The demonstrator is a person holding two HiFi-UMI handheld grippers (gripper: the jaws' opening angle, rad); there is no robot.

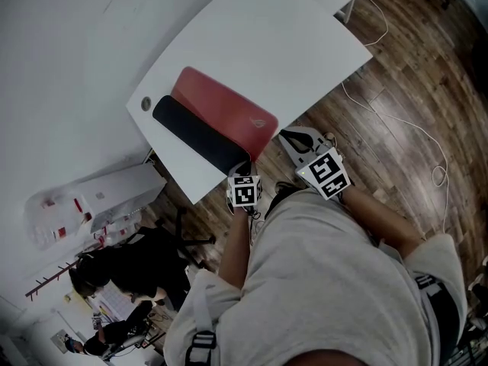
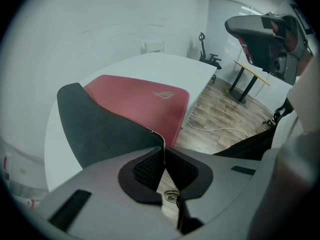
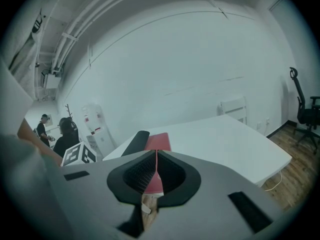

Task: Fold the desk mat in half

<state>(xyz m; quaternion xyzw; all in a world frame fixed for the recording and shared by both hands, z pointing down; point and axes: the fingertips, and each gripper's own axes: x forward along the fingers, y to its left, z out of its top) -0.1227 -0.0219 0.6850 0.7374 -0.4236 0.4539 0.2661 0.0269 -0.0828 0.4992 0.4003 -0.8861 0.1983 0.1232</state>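
- l tongs (image 2: 162,151) clamped on corner of desk mat (image 2: 140,104), black underside turned up
- r tongs (image 3: 156,166) shut on its red edge
- rest of mat flat on white desk (image 1: 252,44)

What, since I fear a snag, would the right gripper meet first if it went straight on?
The red desk mat, already pinched in the right gripper; beyond, probably the white table.

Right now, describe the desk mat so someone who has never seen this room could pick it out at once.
Find the big white table. At its near end lies the desk mat: red on top, one long side curled over to show its black underside. It is the only red-and-black thing on the table; its only neighbour is a small grey disc.
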